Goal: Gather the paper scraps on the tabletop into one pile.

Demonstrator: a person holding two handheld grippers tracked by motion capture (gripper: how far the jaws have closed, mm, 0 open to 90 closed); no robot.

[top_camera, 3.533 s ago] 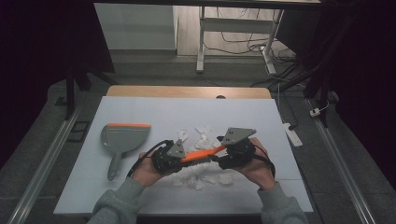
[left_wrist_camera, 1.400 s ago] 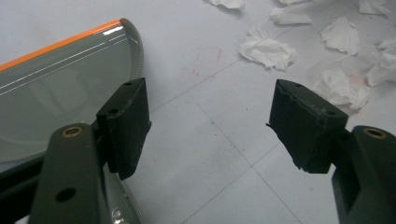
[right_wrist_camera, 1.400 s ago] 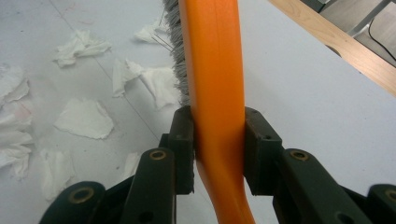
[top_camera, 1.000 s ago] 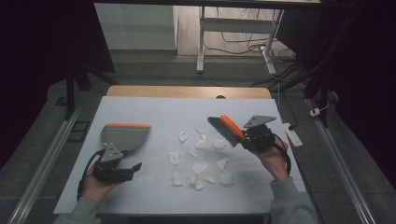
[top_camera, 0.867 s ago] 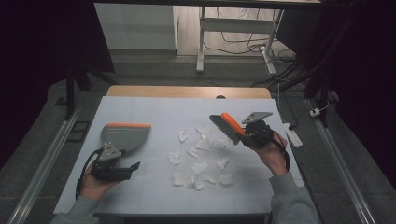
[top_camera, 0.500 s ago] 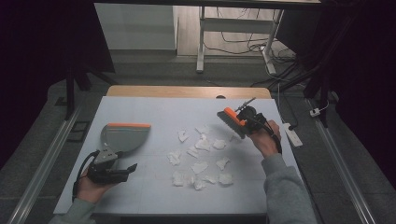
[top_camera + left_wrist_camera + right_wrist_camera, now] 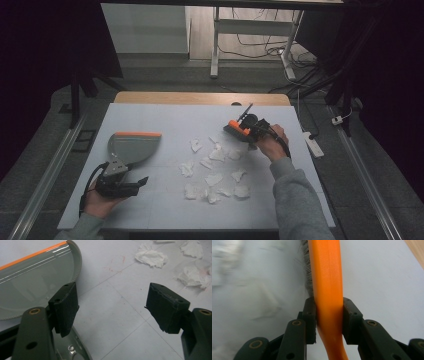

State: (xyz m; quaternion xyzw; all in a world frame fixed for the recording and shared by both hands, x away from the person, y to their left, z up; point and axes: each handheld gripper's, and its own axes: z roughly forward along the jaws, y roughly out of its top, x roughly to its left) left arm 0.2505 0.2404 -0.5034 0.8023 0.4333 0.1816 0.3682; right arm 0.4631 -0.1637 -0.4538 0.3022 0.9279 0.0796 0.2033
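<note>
Brush: an orange hand brush (image 7: 238,129) with grey bristles (image 7: 305,270), at the far right part of the tabletop (image 7: 165,115), just behind the paper scraps. In the right gripper view its orange handle (image 7: 328,290) runs upward between the two black jaws, and the bristles stand out on its left side.
Right gripper: the right gripper (image 7: 250,131) is clamped on the handle of the brush; both pads press on the orange plastic from the two sides. The person's right hand (image 7: 272,142) carries it, and a grey sleeve (image 7: 300,200) comes in from the bottom of the high view.
Paper scraps: crumpled white paper scraps (image 7: 212,167) lie scattered in the middle of the tabletop, between the brush and the dustpan. Some of them are near the brush head; whether the bristles touch any, I cannot tell.
Dustpan: a grey dustpan (image 7: 131,147) with an orange front edge lies flat on the left part of the tabletop, well apart from the brush. In the left gripper view its curved rim (image 7: 75,262) is behind the left jaw.
Left gripper: the left gripper (image 7: 111,306) has its jaws wide apart, with nothing between the pads. It is at the handle end of the dustpan, carried by the left hand (image 7: 102,200).
Tabletop: pale surface with thin tile lines and a wooden strip at the far edge.
</note>
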